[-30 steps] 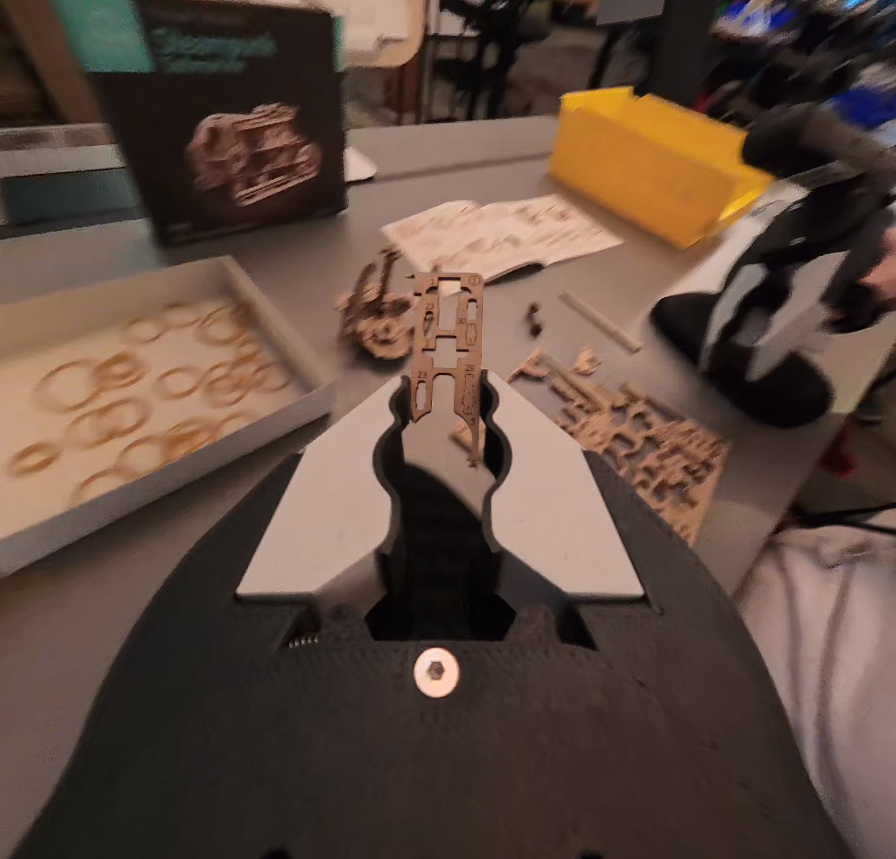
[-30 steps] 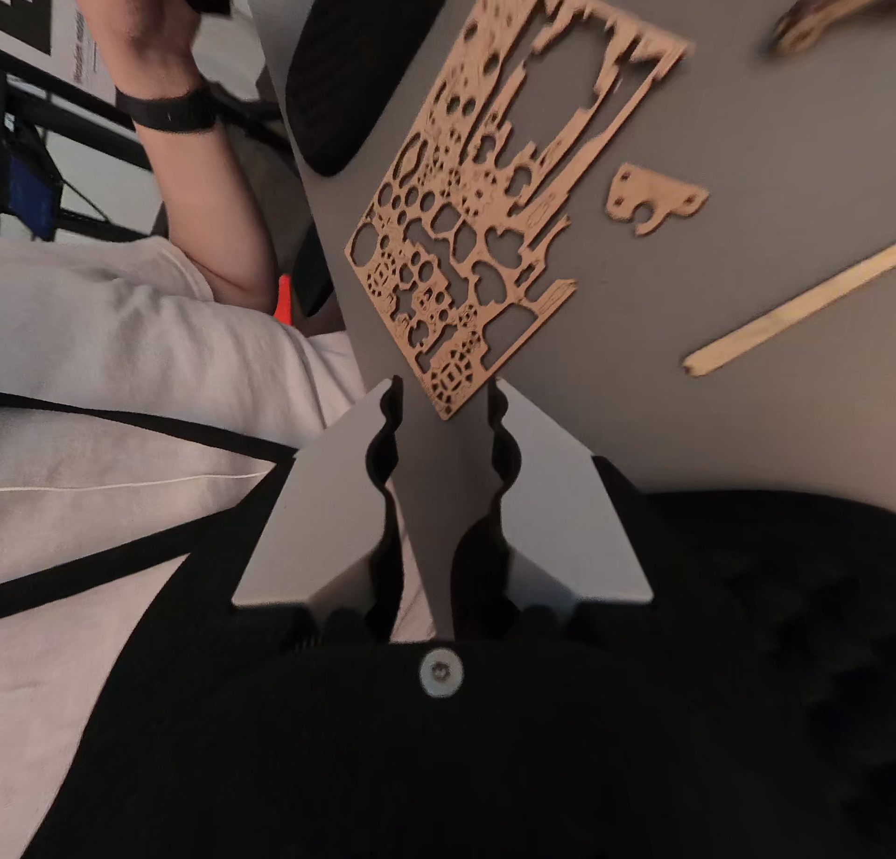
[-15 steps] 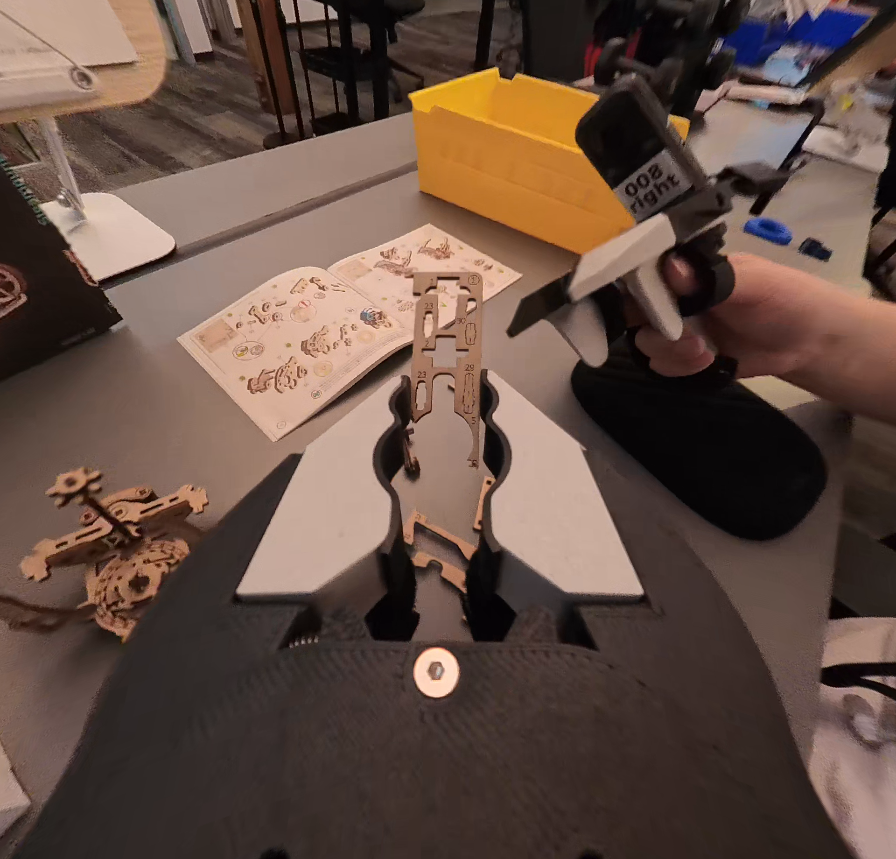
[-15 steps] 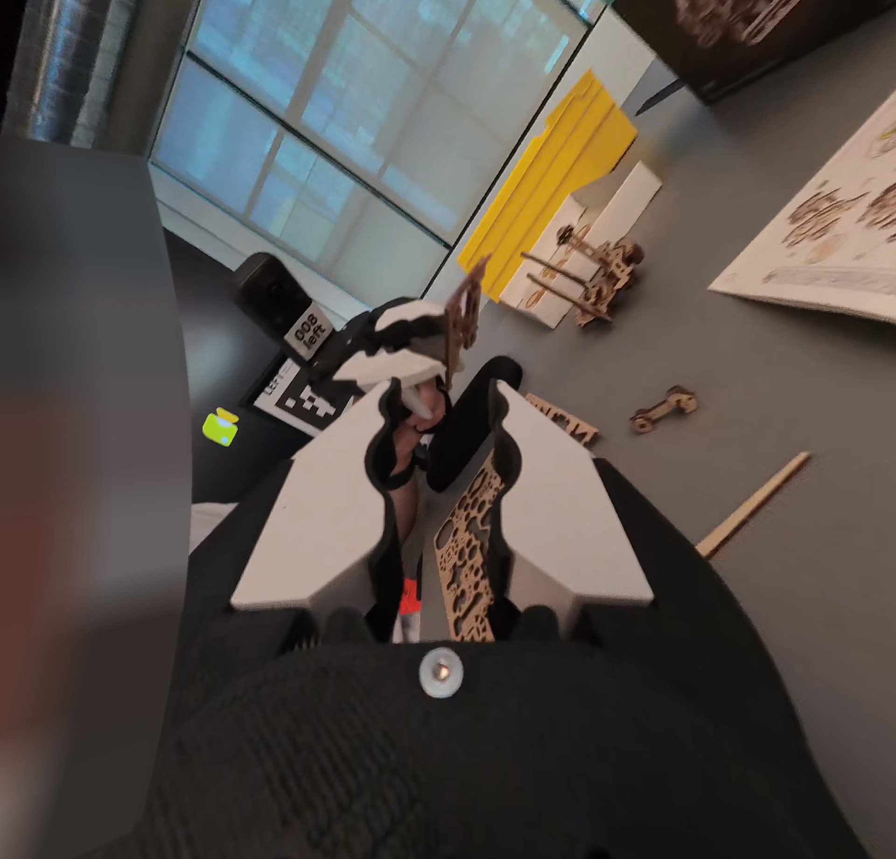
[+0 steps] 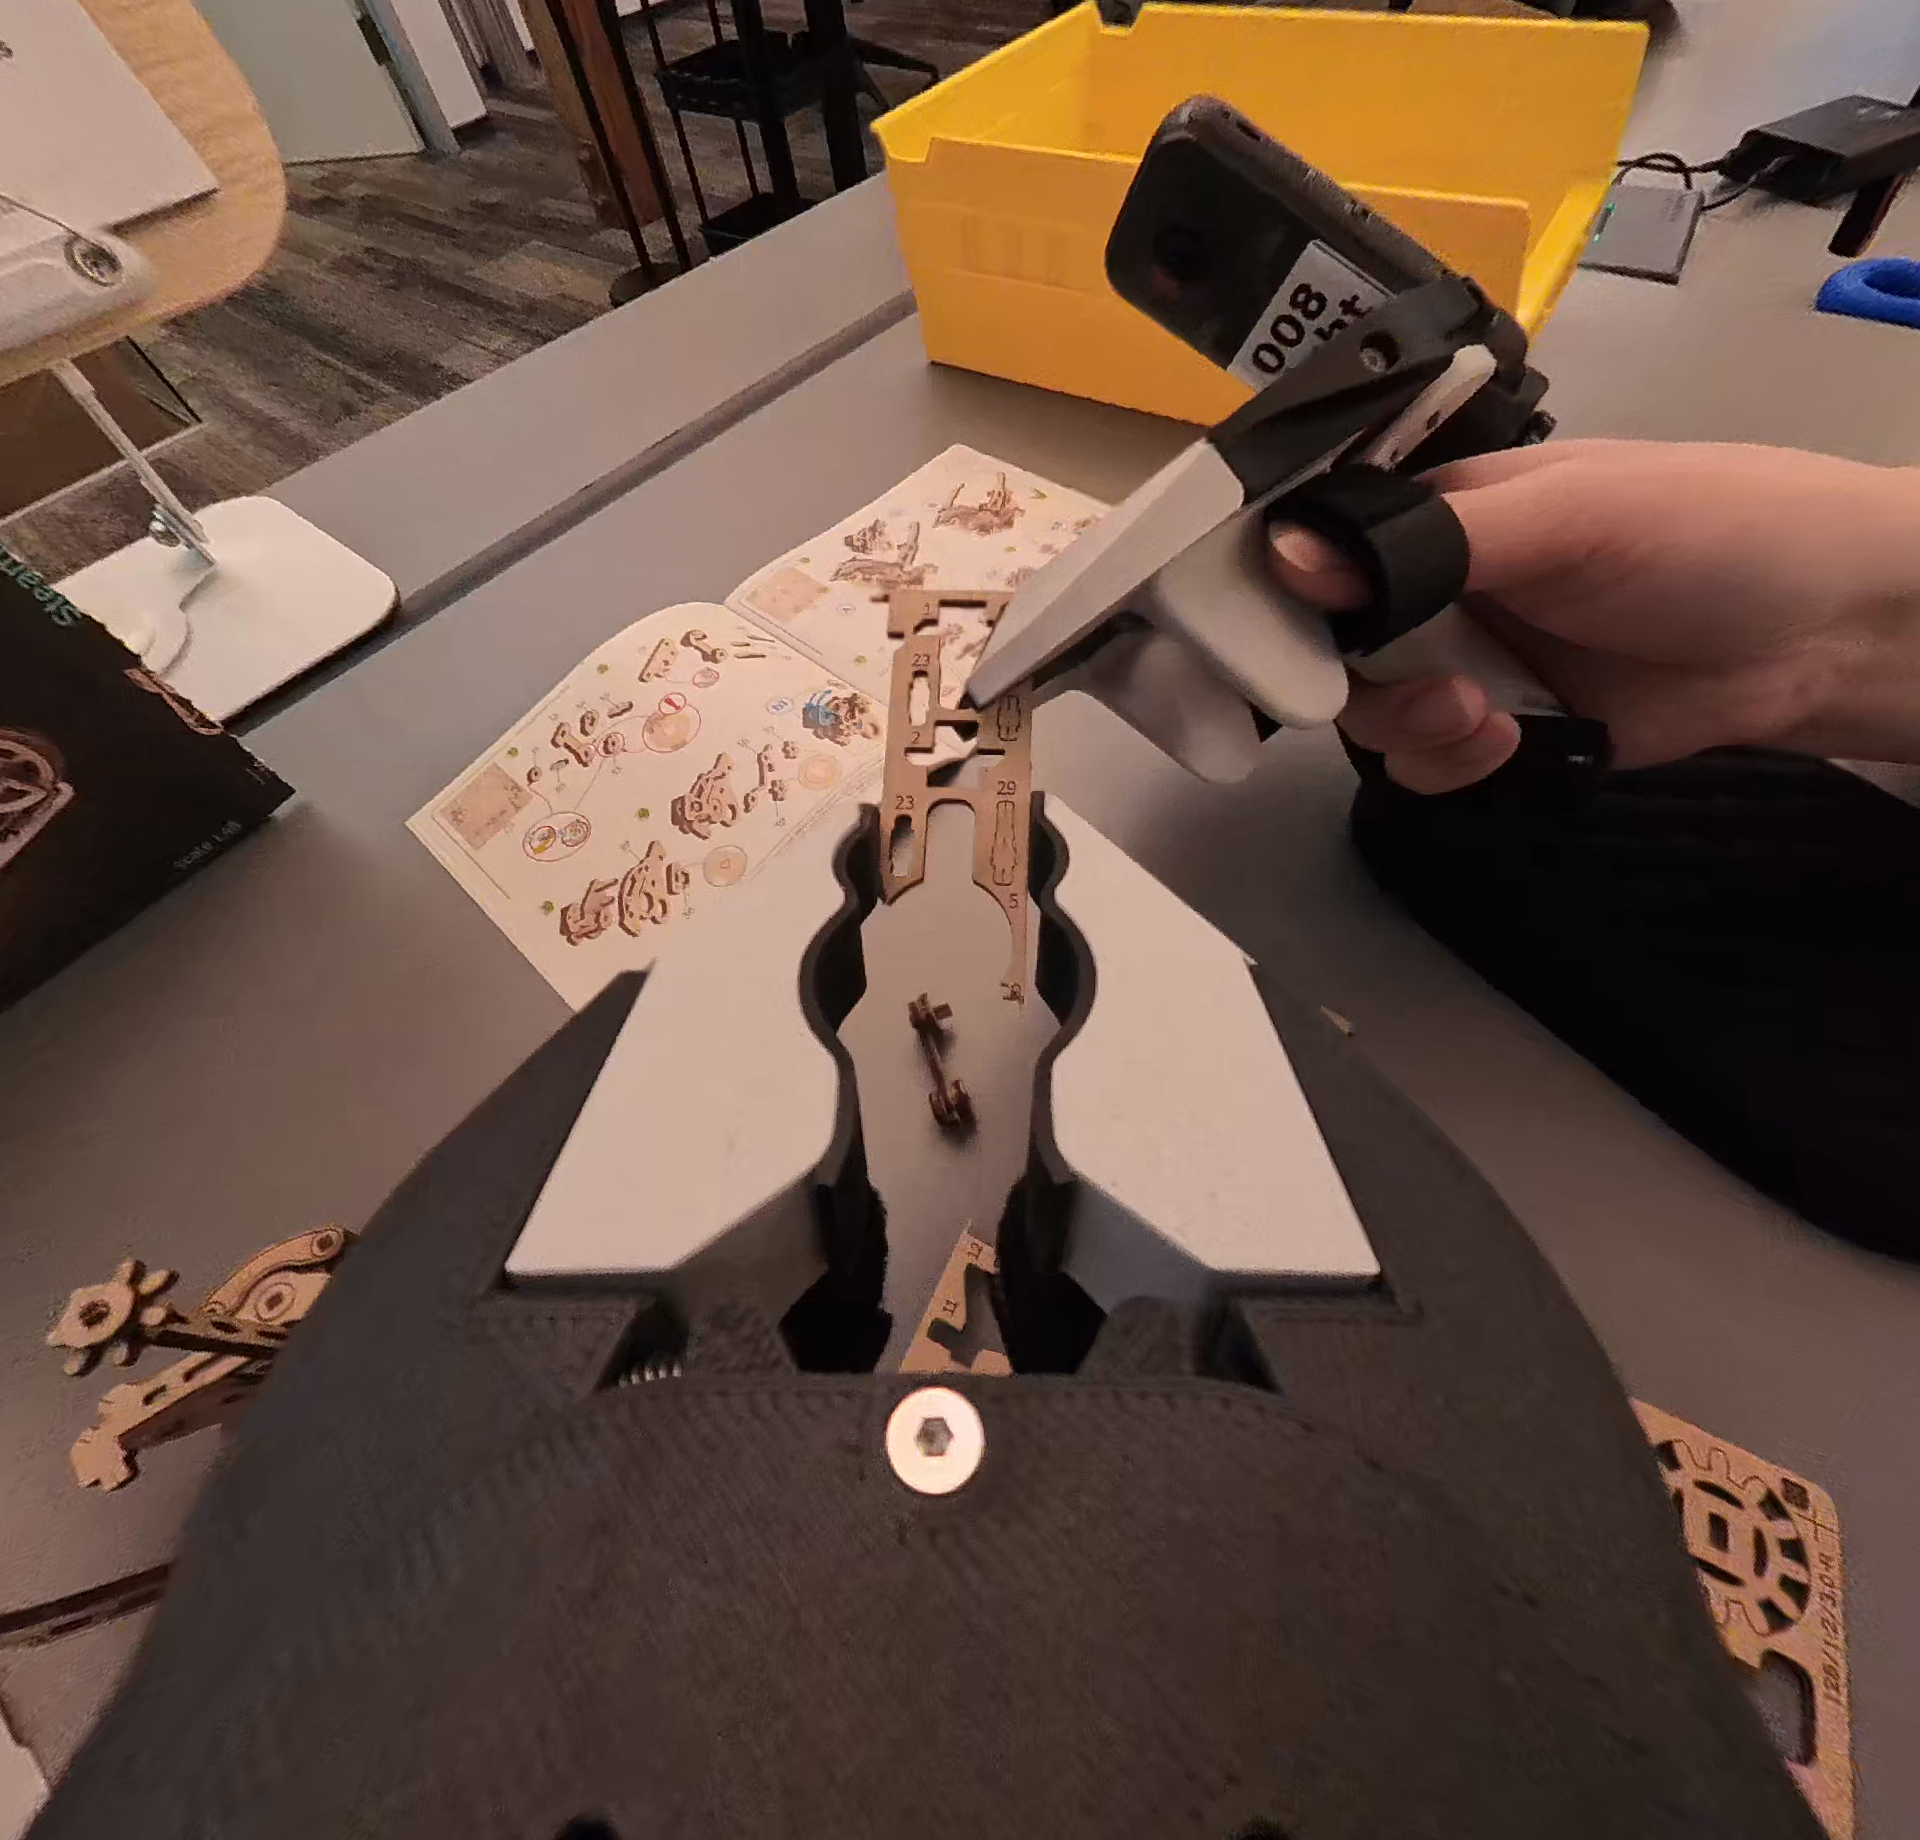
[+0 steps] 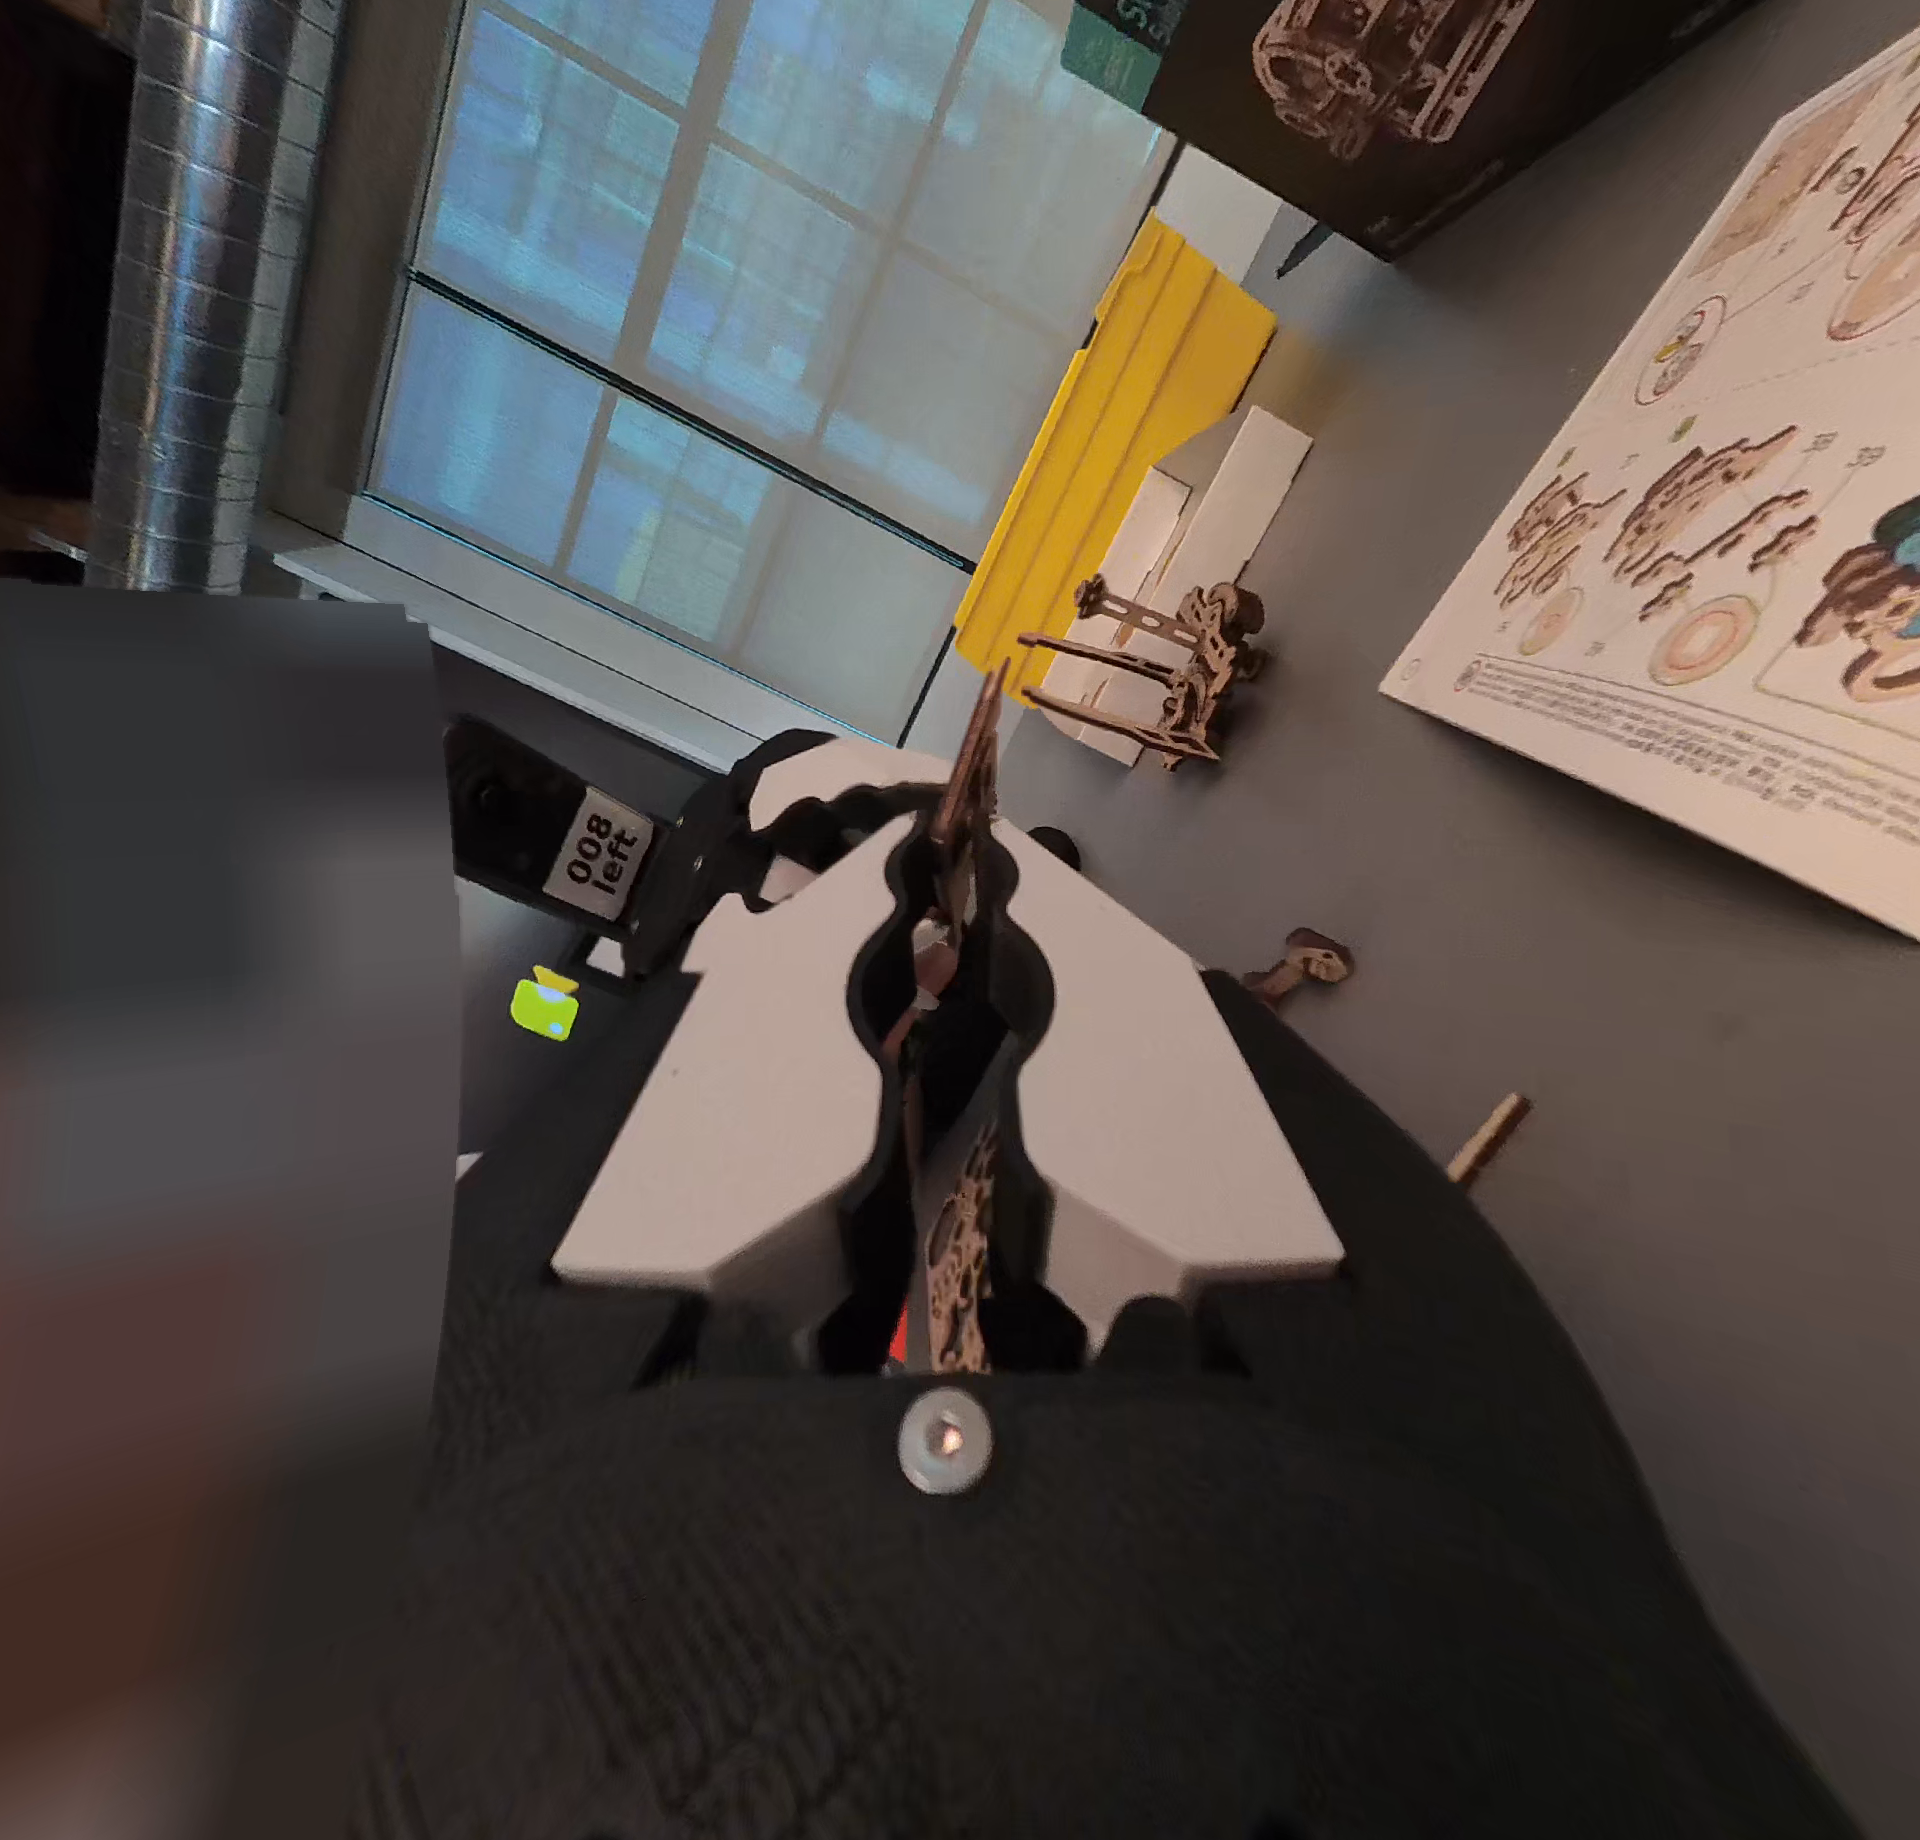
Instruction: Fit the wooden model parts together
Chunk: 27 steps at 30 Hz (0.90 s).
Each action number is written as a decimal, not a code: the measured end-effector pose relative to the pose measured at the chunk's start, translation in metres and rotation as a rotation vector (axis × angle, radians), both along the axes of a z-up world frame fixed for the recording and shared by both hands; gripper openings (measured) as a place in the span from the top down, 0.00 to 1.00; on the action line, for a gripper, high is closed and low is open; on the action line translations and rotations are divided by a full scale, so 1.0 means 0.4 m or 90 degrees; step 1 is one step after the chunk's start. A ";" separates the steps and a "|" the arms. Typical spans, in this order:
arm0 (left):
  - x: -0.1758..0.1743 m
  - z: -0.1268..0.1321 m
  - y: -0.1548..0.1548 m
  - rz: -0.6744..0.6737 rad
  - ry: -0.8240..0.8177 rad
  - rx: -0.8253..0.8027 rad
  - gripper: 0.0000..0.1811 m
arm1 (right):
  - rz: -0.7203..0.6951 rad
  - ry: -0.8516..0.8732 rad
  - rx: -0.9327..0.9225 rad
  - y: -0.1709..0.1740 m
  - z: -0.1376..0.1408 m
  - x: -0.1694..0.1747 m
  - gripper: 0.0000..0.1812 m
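Hiding the wooden strip's [image 5: 957, 757] middle, right gripper [image 5: 971, 694] tips overlap it.

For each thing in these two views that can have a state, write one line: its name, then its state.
Left claw: shut on wooden strip.
Wooden strip: upright, held at its lower end.
Right claw: closing around the strip's middle; grip uncertain.
Instruction booklet: open, flat on table.
Yellow bin: open-topped; contents not visible.

A thin laser-cut wooden strip [image 5: 961, 751] with slots and cut-out pieces stands upright, pinched at its lower end between the left hand-held gripper [image 5: 951, 860] fingers, while the right hand-held gripper [image 5: 977, 694] fingertips close on its middle, above the grey table [image 5: 312, 1011].
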<state>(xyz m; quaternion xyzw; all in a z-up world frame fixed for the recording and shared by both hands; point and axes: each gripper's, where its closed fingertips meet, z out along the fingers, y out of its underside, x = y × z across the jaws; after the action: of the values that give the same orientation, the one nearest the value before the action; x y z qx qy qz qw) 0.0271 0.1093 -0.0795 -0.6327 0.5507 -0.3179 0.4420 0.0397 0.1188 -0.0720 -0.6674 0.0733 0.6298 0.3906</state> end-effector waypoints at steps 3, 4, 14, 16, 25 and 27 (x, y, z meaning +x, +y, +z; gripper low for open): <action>0.001 -0.006 -0.010 -0.030 -0.004 -0.049 0.87 | 0.012 -0.013 0.002 -0.002 -0.019 0.007 1.00; 0.001 0.003 -0.016 -0.046 -0.019 -0.073 0.86 | 0.022 -0.012 0.002 -0.007 -0.021 0.010 1.00; 0.033 -0.030 -0.101 -0.293 0.053 -0.467 0.90 | 0.115 -0.125 0.035 -0.081 -0.036 0.024 1.00; 0.037 -0.042 -0.112 -0.324 0.067 -0.496 0.98 | 0.125 -0.125 0.047 -0.095 -0.033 0.019 1.00; 0.052 -0.014 -0.068 -0.272 -0.047 -0.484 1.00 | 0.050 -0.093 0.152 -0.066 0.001 0.047 0.95; 0.051 -0.008 -0.057 -0.256 -0.077 -0.503 1.00 | 0.027 -0.108 0.169 -0.066 -0.004 0.058 0.91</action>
<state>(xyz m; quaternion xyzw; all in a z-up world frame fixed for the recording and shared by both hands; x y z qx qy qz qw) 0.0474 0.0863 -0.0825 -0.6138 0.4723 -0.6196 0.1274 0.0627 0.0922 -0.0735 -0.6621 -0.0582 0.5836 0.4665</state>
